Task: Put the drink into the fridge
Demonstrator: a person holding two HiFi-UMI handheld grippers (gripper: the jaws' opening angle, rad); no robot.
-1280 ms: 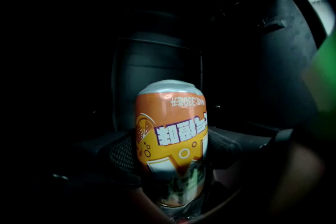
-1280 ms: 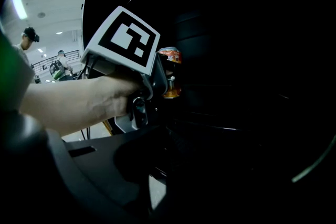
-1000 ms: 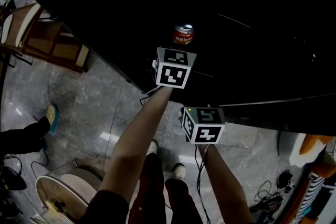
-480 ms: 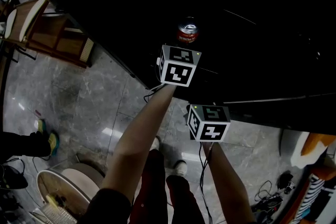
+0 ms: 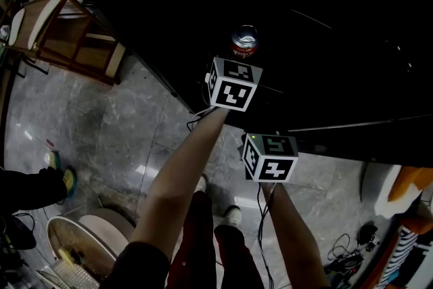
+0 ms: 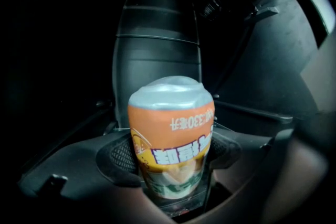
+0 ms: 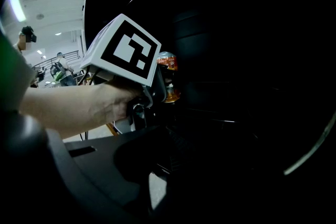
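The drink is an orange can [image 6: 172, 134] with a grey end and upside-down print. It sits between the pads [image 6: 123, 152] of my left gripper [image 6: 170, 152], which press on both its sides. From the head view the can [image 5: 244, 41] is held out over a large black body [image 5: 338, 24], just ahead of the left gripper [image 5: 240, 59]. My right gripper [image 5: 274, 137] hangs lower and closer, at the black body's edge, with nothing in it. In its own view the right gripper [image 7: 176, 147] shows one jaw reaching the middle; the other is lost in the dark. The can [image 7: 168, 61] shows there too.
A wooden chair frame [image 5: 67, 44] stands at the upper left on the grey marble floor [image 5: 101, 125]. A round white bin [image 5: 81, 247] is at the lower left, someone's shoe [image 5: 61, 179] at the left edge, and cables [image 5: 352, 257] at the lower right. People [image 7: 26, 36] stand far off.
Both grippers and the can have drifted slightly right and forward over the black body. The shoe at the left edge has moved nearer. The hold on the can is unchanged.
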